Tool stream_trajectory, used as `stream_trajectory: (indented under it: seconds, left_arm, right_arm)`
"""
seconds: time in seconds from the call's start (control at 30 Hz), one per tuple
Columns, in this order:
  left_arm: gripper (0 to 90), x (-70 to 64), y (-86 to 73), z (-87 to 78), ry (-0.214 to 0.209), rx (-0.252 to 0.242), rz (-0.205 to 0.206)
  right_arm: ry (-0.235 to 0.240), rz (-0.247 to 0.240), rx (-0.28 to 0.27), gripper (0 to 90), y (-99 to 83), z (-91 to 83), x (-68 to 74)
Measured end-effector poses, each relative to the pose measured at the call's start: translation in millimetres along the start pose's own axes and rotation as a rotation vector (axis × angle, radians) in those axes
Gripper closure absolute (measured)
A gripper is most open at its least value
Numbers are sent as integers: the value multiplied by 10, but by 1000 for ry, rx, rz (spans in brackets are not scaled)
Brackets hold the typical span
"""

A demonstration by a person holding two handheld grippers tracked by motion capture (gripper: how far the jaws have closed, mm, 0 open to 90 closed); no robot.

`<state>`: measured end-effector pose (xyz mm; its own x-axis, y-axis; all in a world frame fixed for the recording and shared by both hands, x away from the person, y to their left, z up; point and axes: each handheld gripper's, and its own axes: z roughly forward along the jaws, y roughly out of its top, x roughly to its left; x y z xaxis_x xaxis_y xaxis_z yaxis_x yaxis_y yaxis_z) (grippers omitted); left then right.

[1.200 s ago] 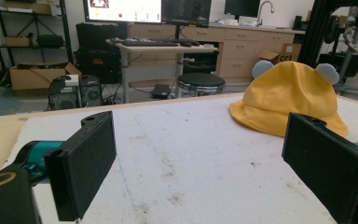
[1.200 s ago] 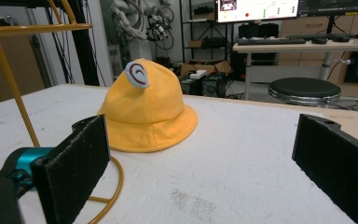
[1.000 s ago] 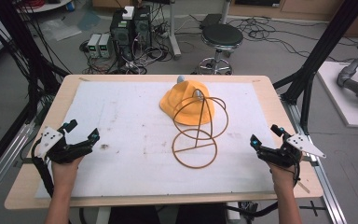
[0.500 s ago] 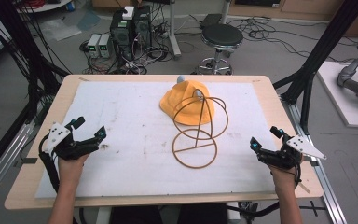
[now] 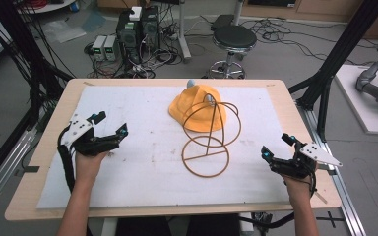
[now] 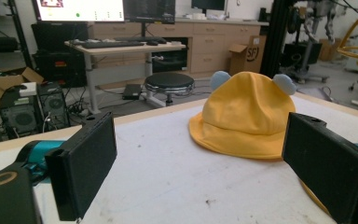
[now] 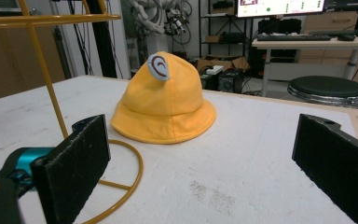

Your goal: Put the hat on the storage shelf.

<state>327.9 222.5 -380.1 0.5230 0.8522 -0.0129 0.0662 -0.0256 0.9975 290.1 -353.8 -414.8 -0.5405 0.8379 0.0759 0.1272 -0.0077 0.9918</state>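
Sitting toward the far middle of the table (image 5: 142,103), a yellow hat (image 5: 197,105) with small blue-grey ears; one ear carries a brown swirl, seen in the right gripper view. Wire stand (image 5: 207,142) touches the hat's near side. Left gripper (image 5: 109,129), jaws spread wide and empty, points at the hat from well left. Right gripper (image 5: 275,146), jaws likewise parted, empty, near the right edge. Cardboard box (image 6: 245,52) in the background reads "SF".
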Motion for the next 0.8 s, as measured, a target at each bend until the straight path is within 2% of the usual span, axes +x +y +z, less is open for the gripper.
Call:
stream_trajectory:
  seconds: [0.07,0.13,0.23,0.33,0.53,0.8]
  left_arm:
    - [120,-33,35,72,-25,19,8]
    - [120,-53,58,145,-27,19,24]
    - [120,-35,72,244,-23,22,2]
    - [119,-1,88,347,-21,51,0]
    - [119,33,118,499,-35,63,-5]
    - [119,-24,212,798,-71,91,34]
  right_arm:
    - [-5,4,-1,37,1,-2,-3]
    - [2,12,-3,37,2,-5,-4]
    - [10,6,-10,37,8,-10,-3]
    - [16,2,-11,37,10,-1,7]
    - [18,-5,-1,37,1,15,22]
    - [22,-7,6,37,-6,28,39]
